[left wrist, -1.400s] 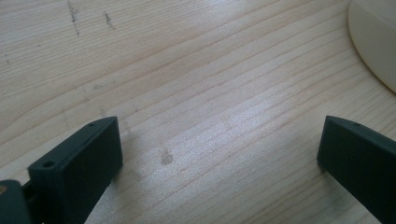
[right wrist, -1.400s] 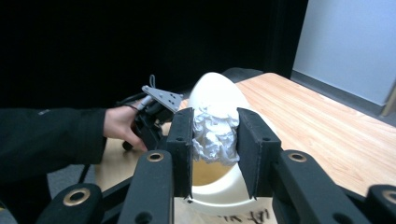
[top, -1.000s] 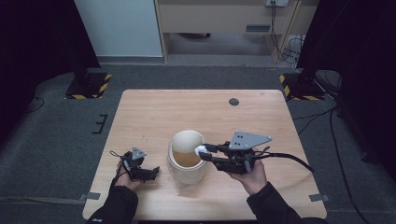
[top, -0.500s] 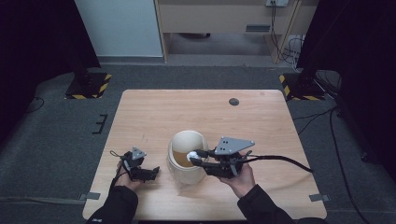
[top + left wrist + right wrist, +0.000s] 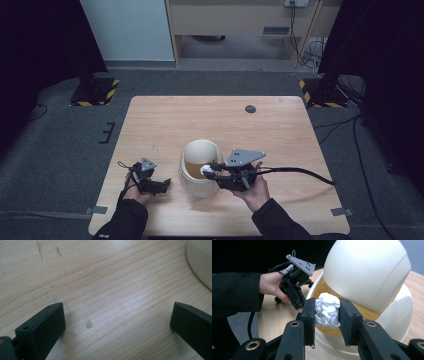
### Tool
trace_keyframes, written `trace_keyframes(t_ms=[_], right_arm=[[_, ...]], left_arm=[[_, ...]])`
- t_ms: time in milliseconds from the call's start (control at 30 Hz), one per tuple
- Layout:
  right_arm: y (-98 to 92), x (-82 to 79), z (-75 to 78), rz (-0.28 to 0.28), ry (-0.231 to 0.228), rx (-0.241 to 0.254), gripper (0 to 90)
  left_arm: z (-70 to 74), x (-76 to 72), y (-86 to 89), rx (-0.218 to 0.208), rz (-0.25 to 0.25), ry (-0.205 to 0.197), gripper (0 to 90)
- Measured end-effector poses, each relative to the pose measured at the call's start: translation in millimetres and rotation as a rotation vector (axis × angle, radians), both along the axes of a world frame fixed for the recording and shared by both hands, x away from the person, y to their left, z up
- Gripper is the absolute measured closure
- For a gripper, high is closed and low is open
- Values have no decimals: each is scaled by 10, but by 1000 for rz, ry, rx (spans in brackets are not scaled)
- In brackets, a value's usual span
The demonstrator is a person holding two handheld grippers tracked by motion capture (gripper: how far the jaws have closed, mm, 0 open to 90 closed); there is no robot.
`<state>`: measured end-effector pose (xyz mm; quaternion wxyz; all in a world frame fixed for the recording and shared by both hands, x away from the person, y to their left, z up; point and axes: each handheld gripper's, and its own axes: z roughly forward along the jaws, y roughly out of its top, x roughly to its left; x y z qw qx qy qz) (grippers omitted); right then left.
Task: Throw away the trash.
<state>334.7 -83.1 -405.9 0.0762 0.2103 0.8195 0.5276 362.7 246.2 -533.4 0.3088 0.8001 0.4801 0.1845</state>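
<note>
While hovering at the mouth of the cream domed bin (image 5: 199,189), clamps a crumpled white paper wad (image 5: 327,308) squarely between the two black pads of the right tool (image 5: 206,172). Presses on the wad from both sides, with crinkled paper bulging above and beyond the pads in the right gripper view. Holds the wad just over the tan inner lip of the bin, at the opening under the dome lid (image 5: 367,272); cannot tell whether paper and rim touch. Reaches in from the bin's right side in the high view, gripped by the person's right hand (image 5: 252,187), grey three-cornered plate on top, cable trailing off to the right across the tabletop (image 5: 200,120).

Rests low on the tabletop just left of the bin: left tool (image 5: 162,185), in the person's left hand (image 5: 135,192). Stands spread wide, with nothing but bare wood grain between the jaws in the left gripper view. Points toward the bin without touching it, a curve of the cream wall at the upper right corner of that view.

Stands upright near the front edge of the tabletop, roughly midway across: the bin, opening turned toward the person's side. Lies far back on the wood, well apart from all this: a small dark round spot (image 5: 250,108).
</note>
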Motion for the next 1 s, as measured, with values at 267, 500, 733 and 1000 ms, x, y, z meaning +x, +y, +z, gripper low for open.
trace_keyframes(t_ms=[267, 500, 733, 1000], right_arm=[[24, 18, -44, -12, 16, -23, 626], [19, 23, -37, -19, 13, -23, 592], [-1, -6, -21, -19, 3, -20, 502], [-207, -71, 106, -50, -19, 33, 432]], left_arm=[[0, 0, 0, 1, 1, 0, 0], [0, 0, -1, 1, 1, 0, 0], [0, 0, -1, 1, 1, 0, 0], [0, 0, -1, 1, 2, 0, 0]])
